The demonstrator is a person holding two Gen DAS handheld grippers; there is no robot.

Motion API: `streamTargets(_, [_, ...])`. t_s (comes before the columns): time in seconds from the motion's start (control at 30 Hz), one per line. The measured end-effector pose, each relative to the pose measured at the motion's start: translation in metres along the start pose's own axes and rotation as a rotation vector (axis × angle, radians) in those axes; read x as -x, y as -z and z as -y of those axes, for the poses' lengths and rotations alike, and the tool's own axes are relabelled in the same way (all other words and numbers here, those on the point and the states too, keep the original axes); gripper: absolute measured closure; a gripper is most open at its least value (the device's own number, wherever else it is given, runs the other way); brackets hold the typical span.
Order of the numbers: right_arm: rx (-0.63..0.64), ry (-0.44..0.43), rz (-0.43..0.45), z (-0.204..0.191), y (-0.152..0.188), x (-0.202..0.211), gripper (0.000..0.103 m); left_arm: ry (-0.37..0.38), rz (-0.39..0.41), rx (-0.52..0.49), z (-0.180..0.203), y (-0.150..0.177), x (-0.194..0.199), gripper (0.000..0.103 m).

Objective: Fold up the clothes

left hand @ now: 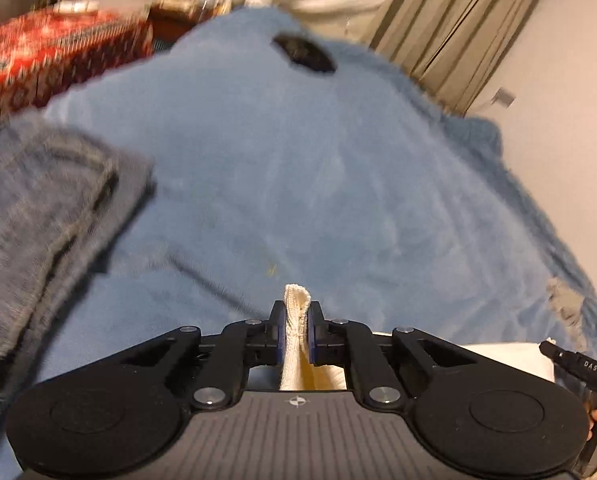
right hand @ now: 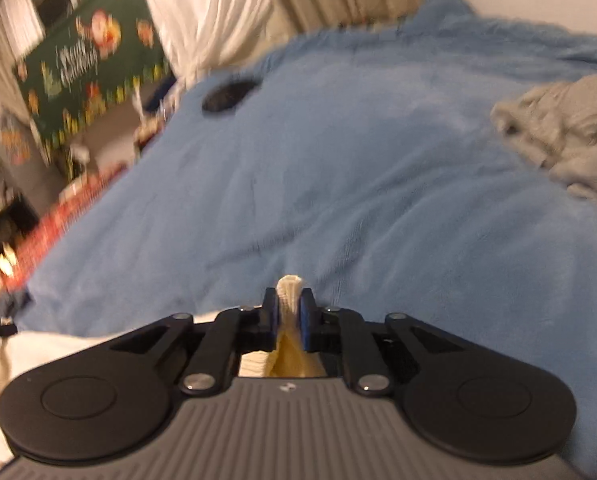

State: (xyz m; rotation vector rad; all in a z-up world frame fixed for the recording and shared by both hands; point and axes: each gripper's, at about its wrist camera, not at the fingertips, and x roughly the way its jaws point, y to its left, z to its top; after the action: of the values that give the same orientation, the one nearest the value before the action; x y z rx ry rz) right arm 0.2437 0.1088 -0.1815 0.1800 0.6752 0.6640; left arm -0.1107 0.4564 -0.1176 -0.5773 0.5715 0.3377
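L gripper (left hand: 297,322): jaws pinched on a bunched edge of the cream knit garment (left hand: 296,308), a fold poking out past the blue pads, the rest hanging down under the tool. R gripper (right hand: 288,314): same story, jaws clamped on another bunched edge of the cream knit garment (right hand: 289,286), cloth draped below and to the near left.

Blue fleece blanket (left hand: 298,160) is seen spread wide ahead of both tools. Big open patch in the middle, nothing lying on it betw. the grippers and the dark oval object (left hand: 304,54) at the far end.

Left side in the L view: denim jeans (left hand: 46,208) are laid over the blanket's near-left edge, seams showing. Beyond them, a red patterned cloth (left hand: 54,56) at the far left.

Right side in the R view: a crumpled grey garment (right hand: 566,132) is seen on the blanket, well apart from the gripper. Blanket's far edge is met by beige curtains (left hand: 454,20) and a white wall (left hand: 570,100).

Far left in the R view: a green Christmas banner (right hand: 90,68), blurred. Tip of the other tool (left hand: 574,364) is seen at the near-right edge of the L view.
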Motion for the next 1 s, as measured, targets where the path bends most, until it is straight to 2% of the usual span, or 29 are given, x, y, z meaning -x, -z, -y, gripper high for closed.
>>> streamTargets(0.1, [0.027,-0.022,0.053,-0.003,-0.014,0.013,0.092,-0.027,0.065,-0.118,0.021,-0.01,0.009,0.093])
streamTargets(0.17, [0.07,-0.01,0.067,-0.003,-0.023,0.009,0.092,-0.059,0.075,-0.167,0.028,-0.017,-0.002,0.093])
streamTargets(0.3, [0.118,0.044,0.01,-0.004,-0.032,-0.03,0.092,-0.128,0.045,-0.26,0.034,-0.022,-0.054,0.092])
streamTargets(0.37, [0.133,0.073,-0.027,-0.002,-0.03,-0.05,0.09,-0.158,0.001,-0.285,0.032,-0.019,-0.079,0.092])
streamTargets(0.43, [0.119,0.077,-0.04,0.0,-0.027,-0.06,0.088,-0.206,-0.053,-0.283,0.026,-0.015,-0.097,0.085])
streamTargets(0.47, [0.1,0.07,-0.032,0.002,-0.028,-0.059,0.081,-0.206,-0.046,-0.27,0.024,-0.016,-0.096,0.08])
streamTargets(0.5, [0.099,0.07,-0.009,0.0,-0.028,-0.054,0.068,-0.198,-0.028,-0.257,0.022,-0.017,-0.092,0.077])
streamTargets(0.53, [0.103,0.072,0.017,-0.002,-0.028,-0.049,0.063,-0.184,0.005,-0.239,0.019,-0.019,-0.084,0.073])
streamTargets(0.57, [0.123,0.076,0.045,-0.005,-0.029,-0.04,0.058,-0.168,0.044,-0.219,0.017,-0.021,-0.075,0.065])
streamTargets(0.63, [0.165,0.064,0.069,-0.01,-0.033,-0.026,0.058,-0.138,0.109,-0.183,0.013,-0.027,-0.056,0.065])
streamTargets(0.67, [0.192,0.058,0.075,-0.014,-0.037,-0.021,0.058,-0.12,0.125,-0.179,0.015,-0.03,-0.049,0.069])
streamTargets(0.73, [0.288,0.035,0.077,-0.032,-0.042,-0.013,0.062,-0.061,0.12,-0.219,0.027,-0.033,-0.042,0.082])
streamTargets(0.8, [0.413,-0.012,0.051,-0.059,-0.044,-0.017,0.097,-0.007,0.097,-0.275,0.043,-0.034,-0.042,0.095])
streamTargets(0.9, [0.56,-0.103,-0.025,-0.103,-0.04,-0.034,0.097,0.037,-0.002,-0.391,0.073,-0.024,-0.065,0.099])
streamTargets(1.0, [0.682,-0.164,-0.132,-0.138,-0.021,-0.062,0.097,0.014,-0.095,-0.484,0.093,-0.011,-0.097,0.101])
